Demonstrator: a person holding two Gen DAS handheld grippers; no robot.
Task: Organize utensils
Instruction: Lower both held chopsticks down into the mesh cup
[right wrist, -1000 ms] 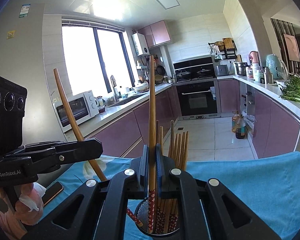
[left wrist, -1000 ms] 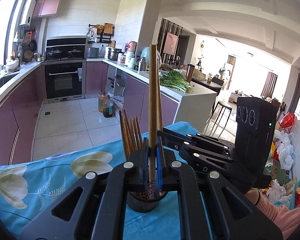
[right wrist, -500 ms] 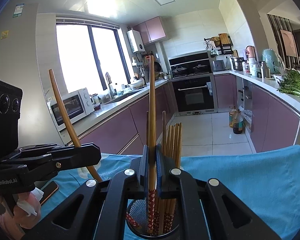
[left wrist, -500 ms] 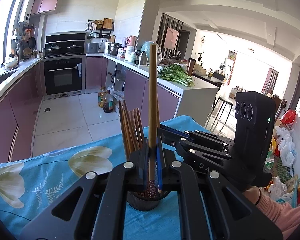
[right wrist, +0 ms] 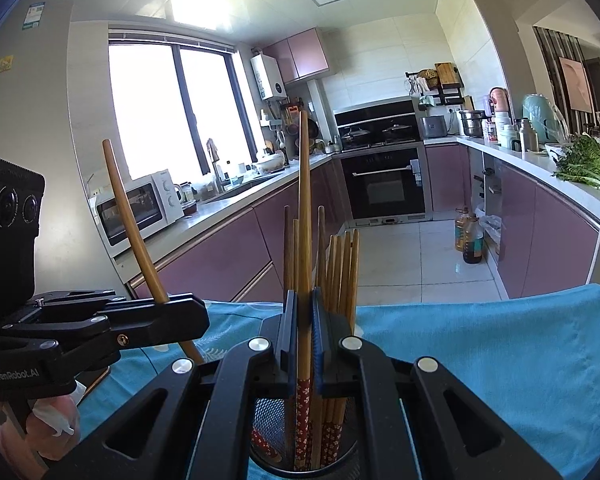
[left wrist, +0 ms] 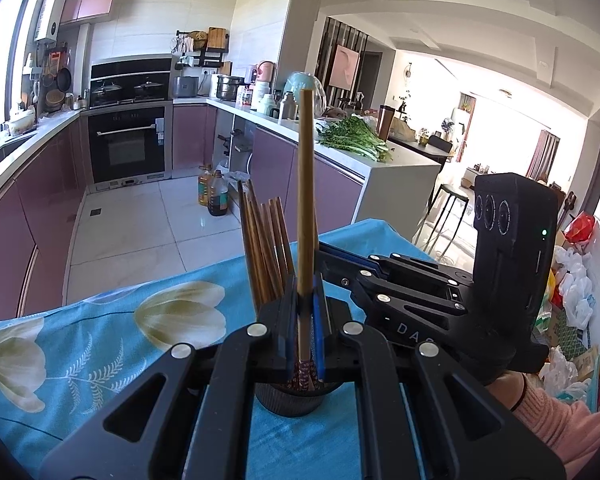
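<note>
We're in a bright kitchen, over a table dressed in a blue cloth (left wrist: 100, 344) printed with pale tulips, and the action sits right at its near edge. Closest in, the left tongs (left wrist: 305, 332) are clamped tight on a single chopstick (left wrist: 306, 200), held upright, its patterned end just above the black mesh holder (left wrist: 290, 398), or perhaps just inside the rim — hard to call from here. Over on the other side, the right tongs (right wrist: 304, 344) are likewise squeezed shut on a chopstick of their own (right wrist: 304, 220), and its red flowered end already dips below the holder's rim (right wrist: 268, 428). Inside that holder stands a bundle of chopsticks (right wrist: 338, 272), a good dozen by the look of it, all upright and gathered. So by my reading the job is well along: most of the set is in, and these two gripped sticks are what's left to drop and release. No loose chopsticks show on the visible cloth, though the tongs hide plenty of it. A phone's edge (right wrist: 96, 376) peeks out at the left side of the cloth. Past the far edge of the table, white floor tiles run out between mauve cabinets (right wrist: 220, 256), with oil bottles (left wrist: 214, 196) standing on the floor. Further back, a microwave (right wrist: 138, 204) under the big window, a built-in oven (left wrist: 128, 144) with pots above it, and leafy greens (left wrist: 354, 136) heaped on the counter toward the sunlit living room.
</note>
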